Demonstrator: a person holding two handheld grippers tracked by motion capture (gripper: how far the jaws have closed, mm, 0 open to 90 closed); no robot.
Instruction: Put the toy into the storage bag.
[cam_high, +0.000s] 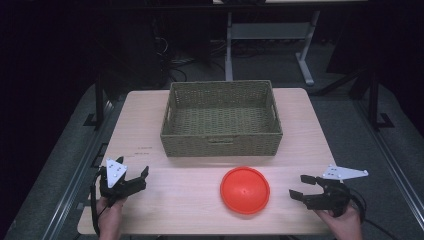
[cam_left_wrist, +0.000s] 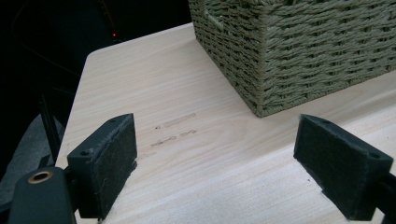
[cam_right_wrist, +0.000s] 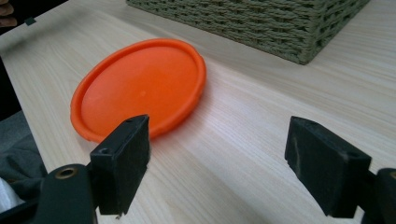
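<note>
While both grippers are held low over the near edge of the table (cam_high: 150, 120), the orange disc (cam_high: 245, 190) is seen lying flat on the wood between them, nearer the right gripper (cam_high: 303, 188). Right gripper jaws are spread wide with nothing between them; in the right gripper view the disc (cam_right_wrist: 140, 88) is seen just ahead of the jaws and off toward the left one, whose pad overlaps the disc's near rim in the picture, though contact cannot be told. Left gripper (cam_high: 138, 178) jaws are likewise spread and empty, well apart from the disc. A woven basket (cam_high: 221, 120) is set behind the disc, near its far rim but apart. Bare tabletop is seen between right gripper and disc.
</note>
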